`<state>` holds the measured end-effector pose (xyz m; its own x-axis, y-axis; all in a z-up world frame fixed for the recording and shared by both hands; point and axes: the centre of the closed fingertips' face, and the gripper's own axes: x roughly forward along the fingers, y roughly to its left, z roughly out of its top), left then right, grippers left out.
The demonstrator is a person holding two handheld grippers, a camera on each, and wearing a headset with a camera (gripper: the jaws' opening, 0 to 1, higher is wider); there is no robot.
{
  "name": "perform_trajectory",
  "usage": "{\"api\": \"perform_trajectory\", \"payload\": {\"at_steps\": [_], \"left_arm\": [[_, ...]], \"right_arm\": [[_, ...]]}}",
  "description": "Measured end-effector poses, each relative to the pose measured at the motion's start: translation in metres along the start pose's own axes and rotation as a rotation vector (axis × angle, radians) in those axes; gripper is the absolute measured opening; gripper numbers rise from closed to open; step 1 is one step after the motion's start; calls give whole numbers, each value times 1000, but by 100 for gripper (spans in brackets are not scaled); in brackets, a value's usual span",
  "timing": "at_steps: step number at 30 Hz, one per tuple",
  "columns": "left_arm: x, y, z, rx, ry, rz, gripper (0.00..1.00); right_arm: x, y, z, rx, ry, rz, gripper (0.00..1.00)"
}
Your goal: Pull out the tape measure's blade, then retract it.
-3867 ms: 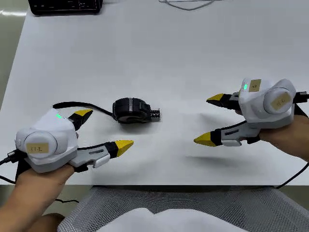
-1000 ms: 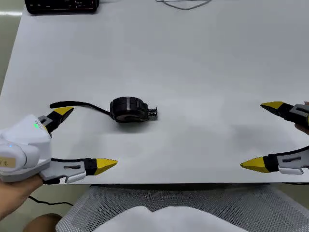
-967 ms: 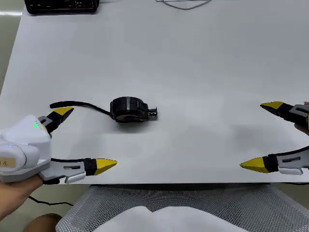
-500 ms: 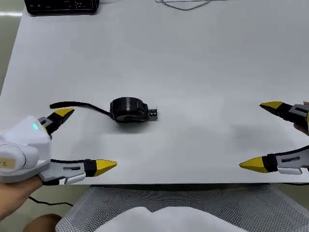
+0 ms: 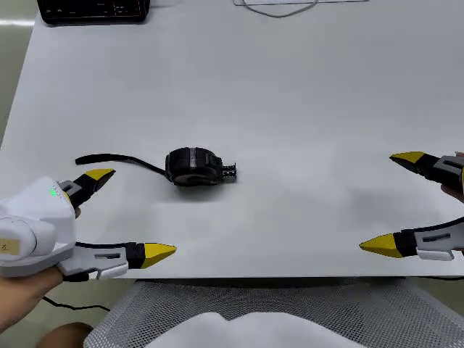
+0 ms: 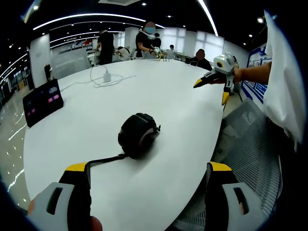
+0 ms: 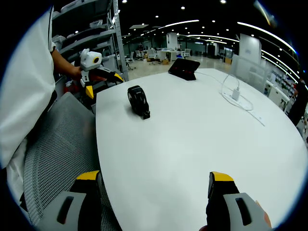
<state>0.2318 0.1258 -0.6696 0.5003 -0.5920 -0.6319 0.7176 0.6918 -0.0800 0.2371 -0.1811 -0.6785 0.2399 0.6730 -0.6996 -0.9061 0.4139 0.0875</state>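
A black tape measure (image 5: 193,166) lies on the white table (image 5: 275,109), its blade tip at its right end and a black strap (image 5: 109,158) trailing left. My left gripper (image 5: 130,214) is open at the table's near left edge, apart from the tape measure (image 6: 138,135). My right gripper (image 5: 395,201) is open at the near right edge, far from the tape measure (image 7: 138,101). Nothing is between either pair of yellow-tipped fingers. The left gripper view shows the right gripper (image 6: 214,79); the right gripper view shows the left gripper (image 7: 103,77).
A black keyboard-like device (image 5: 90,9) sits at the table's far left corner, and a white cable (image 5: 279,7) lies at the far edge. A grey mesh chair seat (image 5: 290,312) is below the near table edge. People stand in the room behind the table (image 6: 149,41).
Since about four seconds ago both grippers have drawn back and outward from the tape measure. In the last second the left gripper slid slightly nearer; the tape measure stayed put.
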Motion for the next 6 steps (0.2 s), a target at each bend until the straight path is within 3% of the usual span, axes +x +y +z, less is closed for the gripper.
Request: {"api": "perform_trajectory", "payload": {"at_steps": [6], "left_arm": [[-1, 1, -1, -2, 2, 1, 98]], "right_arm": [[0, 1, 1, 1, 1, 2, 90]]}}
